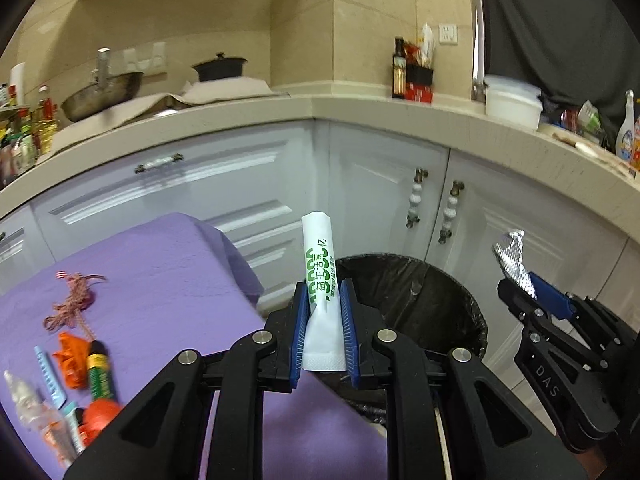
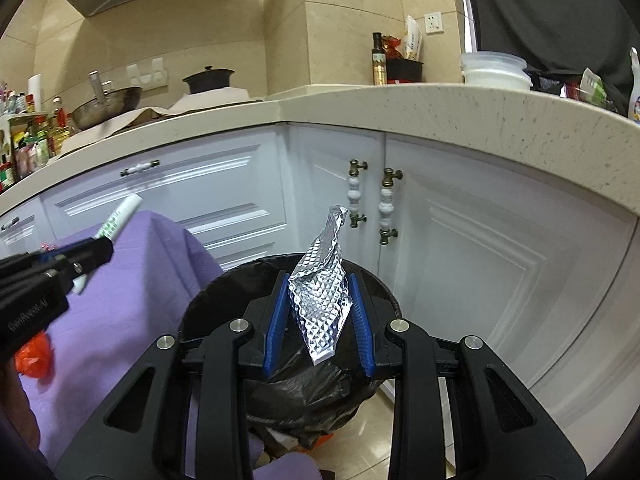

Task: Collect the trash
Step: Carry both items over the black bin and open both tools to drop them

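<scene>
My left gripper (image 1: 325,294) is shut on a white packet with green print (image 1: 318,268), which stands upright between the blue pads at the near rim of a black-lined trash bin (image 1: 436,300). In the right wrist view the same packet (image 2: 120,214) sticks out of the left gripper (image 2: 98,248) at the left. My right gripper (image 2: 319,292) is shut on a crumpled silver foil wrapper (image 2: 322,296), held above the bin (image 2: 224,292). From the left wrist view the foil (image 1: 514,260) shows in the right gripper (image 1: 524,286) at the right.
A purple cloth (image 1: 160,280) covers the table at the left, carrying a string knot (image 1: 76,300), orange scraps (image 1: 72,360), a green-labelled tube (image 1: 100,372) and other small litter. White cabinets (image 1: 360,184) and a beige counter (image 1: 400,114) with pots and bottles stand behind the bin.
</scene>
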Tool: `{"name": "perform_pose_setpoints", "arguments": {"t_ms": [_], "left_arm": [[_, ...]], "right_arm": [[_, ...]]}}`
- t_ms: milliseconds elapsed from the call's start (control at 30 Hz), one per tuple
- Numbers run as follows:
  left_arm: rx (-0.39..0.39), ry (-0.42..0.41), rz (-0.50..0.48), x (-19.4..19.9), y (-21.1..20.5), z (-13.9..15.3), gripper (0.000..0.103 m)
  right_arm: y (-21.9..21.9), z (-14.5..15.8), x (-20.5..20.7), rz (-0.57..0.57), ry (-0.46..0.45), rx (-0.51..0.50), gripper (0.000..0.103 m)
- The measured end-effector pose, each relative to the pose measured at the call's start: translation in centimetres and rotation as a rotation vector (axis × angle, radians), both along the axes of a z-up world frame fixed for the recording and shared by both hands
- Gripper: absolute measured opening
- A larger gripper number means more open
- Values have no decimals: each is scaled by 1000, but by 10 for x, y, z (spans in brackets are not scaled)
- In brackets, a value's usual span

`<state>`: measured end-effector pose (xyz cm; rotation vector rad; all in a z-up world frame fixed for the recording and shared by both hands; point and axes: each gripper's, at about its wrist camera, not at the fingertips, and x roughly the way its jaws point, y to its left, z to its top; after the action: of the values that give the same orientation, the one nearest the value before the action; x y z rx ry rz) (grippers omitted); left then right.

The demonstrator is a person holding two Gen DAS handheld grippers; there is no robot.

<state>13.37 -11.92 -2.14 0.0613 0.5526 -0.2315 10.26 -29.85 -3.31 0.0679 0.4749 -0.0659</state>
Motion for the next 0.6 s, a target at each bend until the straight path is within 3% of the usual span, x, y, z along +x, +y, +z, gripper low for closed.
{"name": "perform_pose_setpoints", "arguments": {"t_ms": [233, 300, 367, 433, 600], "left_arm": [[35, 73, -5, 36, -23, -15, 19], [38, 92, 3, 43, -25, -18, 22], [50, 113, 15, 50, -28, -22, 40], [50, 122, 29, 52, -28, -25, 50], [53, 135, 26, 56, -30, -28, 54]], "right_arm": [[-13, -15, 33, -5, 33, 19, 30], [-16, -20, 42, -4, 49, 31, 38], [-17, -24, 50, -15, 53, 32, 48], [-19, -28, 56, -24, 55, 28, 53], [-20, -30, 63, -31, 64, 32, 53]]}}
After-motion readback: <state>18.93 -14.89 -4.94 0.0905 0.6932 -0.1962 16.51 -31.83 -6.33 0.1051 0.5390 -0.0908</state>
